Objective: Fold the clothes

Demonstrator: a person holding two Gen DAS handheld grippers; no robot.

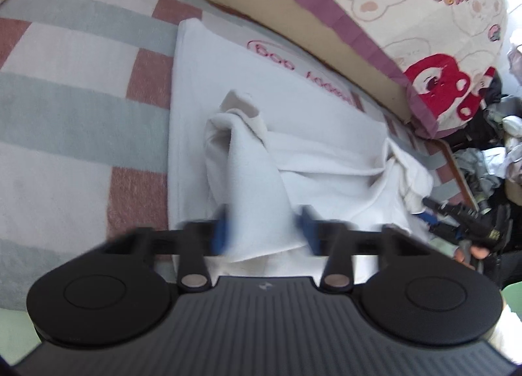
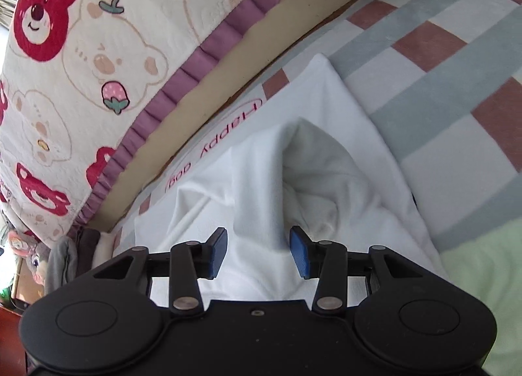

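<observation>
the white cotton garment with pink lettering point(image 1: 261, 108) lies on the checked blanket point(image 1: 81, 49), long axis along the bed edge. the left gripper point(image 1: 262, 229) pinches a raised fold straight ahead; the right gripper point(image 2: 257, 252) is spread around another peak, grip uncertain.

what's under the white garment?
The white garment lies on a checked blanket of pink, grey and white squares, which shows around its edges. Whatever lies directly beneath the bunched fabric is covered.
</observation>
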